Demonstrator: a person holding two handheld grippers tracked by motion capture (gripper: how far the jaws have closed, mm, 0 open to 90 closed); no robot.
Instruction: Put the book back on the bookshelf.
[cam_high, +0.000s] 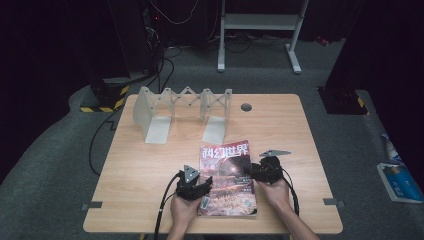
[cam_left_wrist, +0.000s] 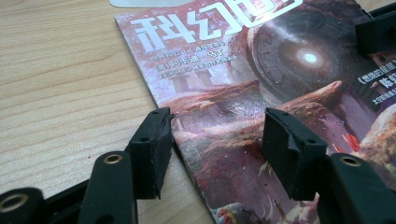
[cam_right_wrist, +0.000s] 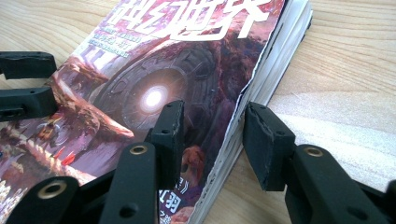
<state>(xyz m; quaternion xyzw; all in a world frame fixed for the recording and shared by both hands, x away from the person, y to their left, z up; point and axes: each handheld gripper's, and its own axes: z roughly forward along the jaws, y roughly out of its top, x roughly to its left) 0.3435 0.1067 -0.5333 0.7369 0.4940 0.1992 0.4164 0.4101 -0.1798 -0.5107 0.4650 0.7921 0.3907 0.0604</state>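
A thick magazine (cam_high: 227, 175) with a reddish science-fiction cover lies flat on the wooden table (cam_high: 150, 165), near the front edge. My left gripper (cam_high: 205, 185) rests at the magazine's left edge. In the left gripper view, the left gripper (cam_left_wrist: 217, 126) is open: one jaw sits on the wood beside the spine, the other over the magazine's cover (cam_left_wrist: 261, 70). My right gripper (cam_high: 252, 172) is at the right edge. In the right gripper view, the right gripper (cam_right_wrist: 212, 116) straddles the page edge of the magazine (cam_right_wrist: 177, 70). A gap shows beside each pad, so it is open.
A pale folding book rack (cam_high: 182, 107) with two upright ends stands at the back of the table. A grey cable hole (cam_high: 246, 107) lies to its right. On the floor beyond are a white frame (cam_high: 260, 30) and cables, and a blue object (cam_high: 400, 182) lies at the right.
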